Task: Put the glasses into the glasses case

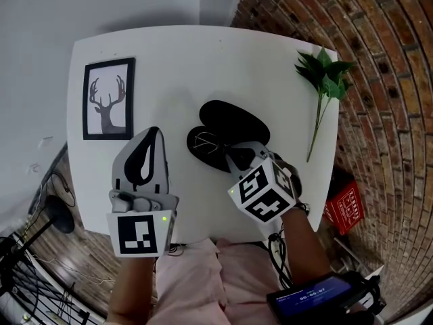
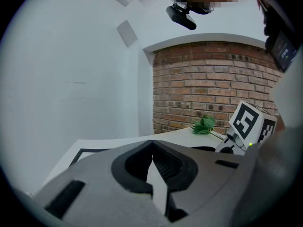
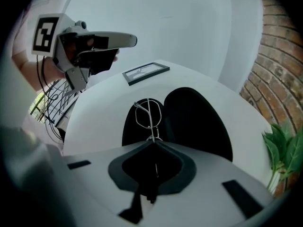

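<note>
The white table (image 1: 203, 59) has rounded corners, and a brick wall (image 1: 385, 59) rises close beyond its right edge; bare surface runs along the whole far edge, in the strip between the left and middle things, and again between the middle and the right edge; the black glasses case (image 1: 237, 120) lies open near the middle, well clear of every edge, one half far and right, the other near and left; the framed deer picture (image 1: 108, 99) lies flat just inside the left edge, its long side parallel to it; the green leaf sprig (image 1: 326, 76) lies along the right edge, leaves at the far right corner, stem pointing nearer; the left tool (image 1: 153, 135) hangs over the near left part of the table, between picture and case and touching neither, its jaws together at the tips with nothing in them; the right tool (image 1: 227, 152) points steeply down over the case's near side, its jaws clamped on the thin wire glasses (image 1: 205, 142), which hang over the case's near left half; whether they touch the lining cannot be told; counted: one table, one case of two halves, one picture, one sprig, two tools, one pair of glasses.
</note>
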Demonstrator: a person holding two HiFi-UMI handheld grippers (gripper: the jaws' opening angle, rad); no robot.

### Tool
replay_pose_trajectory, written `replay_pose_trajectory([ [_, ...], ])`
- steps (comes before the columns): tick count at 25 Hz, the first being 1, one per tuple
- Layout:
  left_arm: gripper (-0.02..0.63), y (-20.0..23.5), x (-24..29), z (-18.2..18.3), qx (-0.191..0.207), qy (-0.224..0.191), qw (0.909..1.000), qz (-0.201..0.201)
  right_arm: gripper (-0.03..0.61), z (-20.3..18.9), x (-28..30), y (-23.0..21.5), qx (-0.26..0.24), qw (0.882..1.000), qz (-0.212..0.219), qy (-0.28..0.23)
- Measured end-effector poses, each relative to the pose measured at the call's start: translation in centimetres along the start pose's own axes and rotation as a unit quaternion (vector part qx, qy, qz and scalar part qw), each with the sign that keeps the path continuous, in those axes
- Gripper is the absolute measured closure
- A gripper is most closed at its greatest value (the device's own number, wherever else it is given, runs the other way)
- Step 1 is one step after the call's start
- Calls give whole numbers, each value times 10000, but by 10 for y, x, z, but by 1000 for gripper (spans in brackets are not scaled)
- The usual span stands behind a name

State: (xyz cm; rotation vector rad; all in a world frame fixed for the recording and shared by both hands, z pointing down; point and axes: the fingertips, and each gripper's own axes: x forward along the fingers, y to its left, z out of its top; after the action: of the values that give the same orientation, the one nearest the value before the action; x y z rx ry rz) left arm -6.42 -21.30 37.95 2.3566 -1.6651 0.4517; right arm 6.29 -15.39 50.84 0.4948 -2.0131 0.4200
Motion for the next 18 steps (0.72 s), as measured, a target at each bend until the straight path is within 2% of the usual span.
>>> replay_pose_trajectory([
  [4, 609, 4, 2, -1, -14, 17, 10000, 8, 566, 0, -1, -2, 96, 9996, -187, 168],
  [12, 609, 7, 5, -1, -24, 9, 10000, -59, 566, -4, 5, 2, 75, 9989, 55, 456],
  [18, 609, 9, 2, -2, -19, 31, 10000, -63, 550, 2, 4, 0, 24, 9995, -92, 290],
])
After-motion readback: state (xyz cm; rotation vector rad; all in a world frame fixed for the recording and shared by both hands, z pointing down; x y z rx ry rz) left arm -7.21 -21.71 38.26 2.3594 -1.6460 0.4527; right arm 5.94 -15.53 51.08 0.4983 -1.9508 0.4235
